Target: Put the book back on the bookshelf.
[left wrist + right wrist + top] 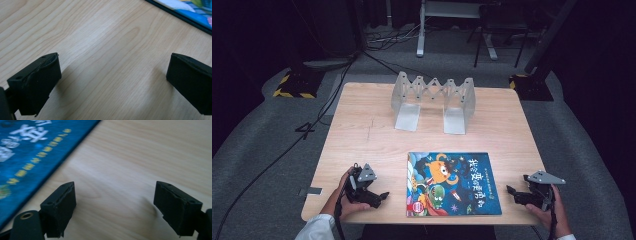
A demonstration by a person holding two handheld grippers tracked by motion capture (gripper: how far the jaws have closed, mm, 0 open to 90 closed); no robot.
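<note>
Wooden desk [362,135]. Grey expandable bookend rack [433,102] stands at far centre. Children's picture book [452,184] lies flat at near centre. Left claw [381,197] near-left of book, jaws apart, empty. Right claw [511,192] near-right, jaws apart, empty.

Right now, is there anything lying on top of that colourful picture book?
Nothing rests on the picture book; its whole cover shows, lying flat on the wooden table. Both grippers sit beside it, jaws open. Whatever might lie beneath the book is covered.
</note>
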